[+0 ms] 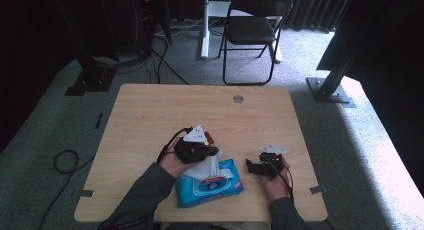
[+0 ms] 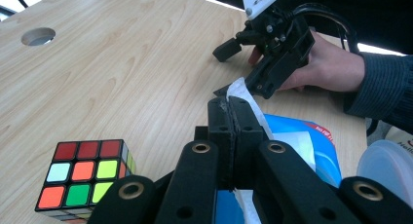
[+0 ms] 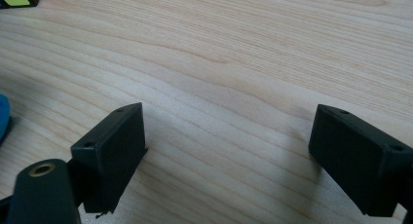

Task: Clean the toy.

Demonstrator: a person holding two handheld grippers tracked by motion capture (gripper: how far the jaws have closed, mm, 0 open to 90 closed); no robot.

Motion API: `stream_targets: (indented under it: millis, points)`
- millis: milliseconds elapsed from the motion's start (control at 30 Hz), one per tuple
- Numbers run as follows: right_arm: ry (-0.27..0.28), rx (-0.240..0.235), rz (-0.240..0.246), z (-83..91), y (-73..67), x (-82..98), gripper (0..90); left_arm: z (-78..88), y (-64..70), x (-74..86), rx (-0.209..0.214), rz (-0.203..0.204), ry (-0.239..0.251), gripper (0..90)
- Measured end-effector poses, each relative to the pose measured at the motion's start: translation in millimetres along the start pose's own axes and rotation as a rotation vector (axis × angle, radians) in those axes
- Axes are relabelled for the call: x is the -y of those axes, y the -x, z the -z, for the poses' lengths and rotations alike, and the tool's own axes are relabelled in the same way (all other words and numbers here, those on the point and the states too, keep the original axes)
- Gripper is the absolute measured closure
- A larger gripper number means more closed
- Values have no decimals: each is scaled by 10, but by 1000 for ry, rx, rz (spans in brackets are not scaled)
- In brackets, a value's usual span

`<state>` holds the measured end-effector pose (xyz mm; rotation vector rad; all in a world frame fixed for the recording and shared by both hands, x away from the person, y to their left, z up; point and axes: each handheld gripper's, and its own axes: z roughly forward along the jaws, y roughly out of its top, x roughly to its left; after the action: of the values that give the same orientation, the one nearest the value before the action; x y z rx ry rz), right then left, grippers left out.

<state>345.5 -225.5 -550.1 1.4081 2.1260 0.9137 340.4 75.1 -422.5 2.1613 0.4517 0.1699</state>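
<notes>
Step in hand: pulling a wipe out of the blue wipes pack [image 1: 210,189]. The pack lies flat near the front edge of the table [image 1: 150,110], lid flap open on its top face.

Left gripper [image 1: 196,149] sits just above the pack's opening. Its jaws are together, clamped on the white wipe [image 1: 206,168]. In the left gripper view the sheet's edge pokes out past the jaw tips [image 2: 243,95], and more of it trails down towards the pack [image 2: 311,146]. The wipe is partly drawn, a bunched tail still runs into the opening, so it isn't free yet.

Right gripper [image 1: 260,166] rests on the table just right of the pack, not touching it. Its jaws stand wide apart with nothing between them, just bare wood grain in the right gripper view [image 3: 229,151]. From the left gripper view it shows beyond the pack, held in the person's right hand [image 2: 324,63].

Rubik's cube [image 2: 85,177] sits on the table just behind the pack, on its far side, close by the left gripper. Not involved.

Next move, as I read it: keep the left grip tight and lift up and away from the pack until the tail clears the opening. The pack is light and will likely ride up with the sheet. So the right gripper probably needs to shift left and press down on the pack's right end, or pinch its edge, before the pull. Pull steadily, a jerk may drag a second sheet out or tear this one.
</notes>
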Motion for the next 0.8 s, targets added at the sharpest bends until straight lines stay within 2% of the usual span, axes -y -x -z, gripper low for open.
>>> stream_targets:
  millis: [133, 333, 767, 800]
  points:
    - [0, 0, 1, 0, 0, 0, 130, 15, -10, 2, 5, 7, 7, 894]
    - [0, 0, 0, 0, 0, 0, 130, 60, 12, -28, 10, -9, 18, 895]
    - [1, 0, 0, -1, 0, 0, 131, 172, -8, -63, 12, 3, 72, 895]
    - [0, 0, 0, 0, 0, 0, 130, 214, -34, -68, 3, 12, 90, 895]
